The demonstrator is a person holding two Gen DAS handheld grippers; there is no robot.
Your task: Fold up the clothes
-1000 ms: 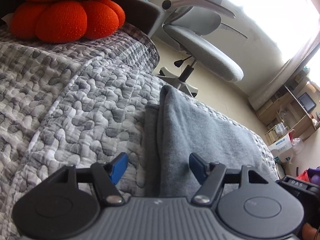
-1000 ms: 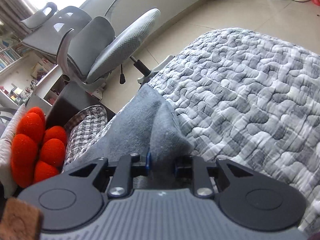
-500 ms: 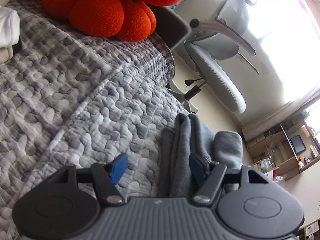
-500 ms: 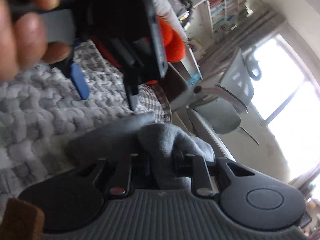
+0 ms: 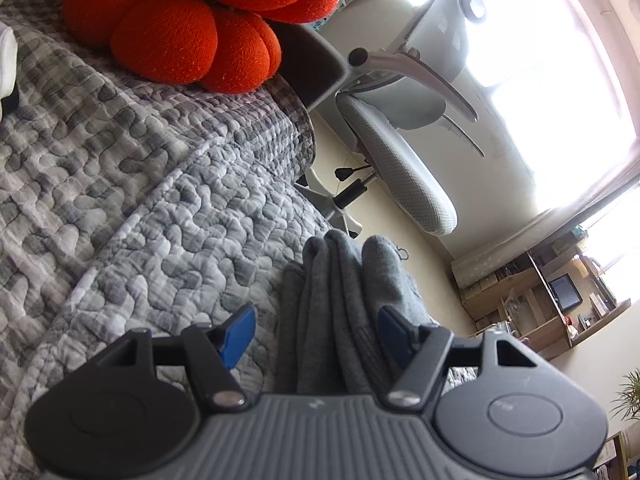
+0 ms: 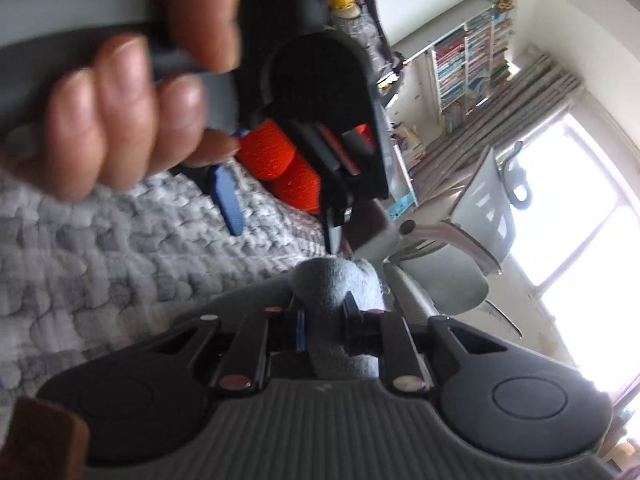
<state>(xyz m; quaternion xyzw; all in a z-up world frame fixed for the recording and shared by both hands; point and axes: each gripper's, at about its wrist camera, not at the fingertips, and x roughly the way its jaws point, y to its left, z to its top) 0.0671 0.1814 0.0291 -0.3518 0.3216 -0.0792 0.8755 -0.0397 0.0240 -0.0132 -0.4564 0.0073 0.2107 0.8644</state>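
A grey garment (image 5: 340, 280) lies on the quilted bed (image 5: 160, 208), doubled into several layers. In the left wrist view my left gripper (image 5: 316, 328) is open, its blue fingertips (image 5: 240, 332) straddling the folded edge without pinching it. My right gripper (image 6: 324, 324) is shut on a bunched end of the grey garment (image 6: 336, 280), held just above the quilt (image 6: 100, 264). The right wrist view also shows a hand (image 6: 120, 100) holding the left gripper (image 6: 280, 220) close ahead and above the cloth, with one of its blue fingers (image 6: 226, 200) visible.
An orange lobed cushion (image 5: 192, 28) sits at the head of the bed. Beside the bed stands a grey office chair (image 5: 400, 160) on pale floor. Wooden shelves (image 5: 552, 296) line the far wall under a bright window. A bookshelf (image 6: 468, 64) shows in the right wrist view.
My right gripper carried the garment's end over toward the left gripper, doubling the flat cloth into layers. The left gripper stayed open and now straddles the folded edge.
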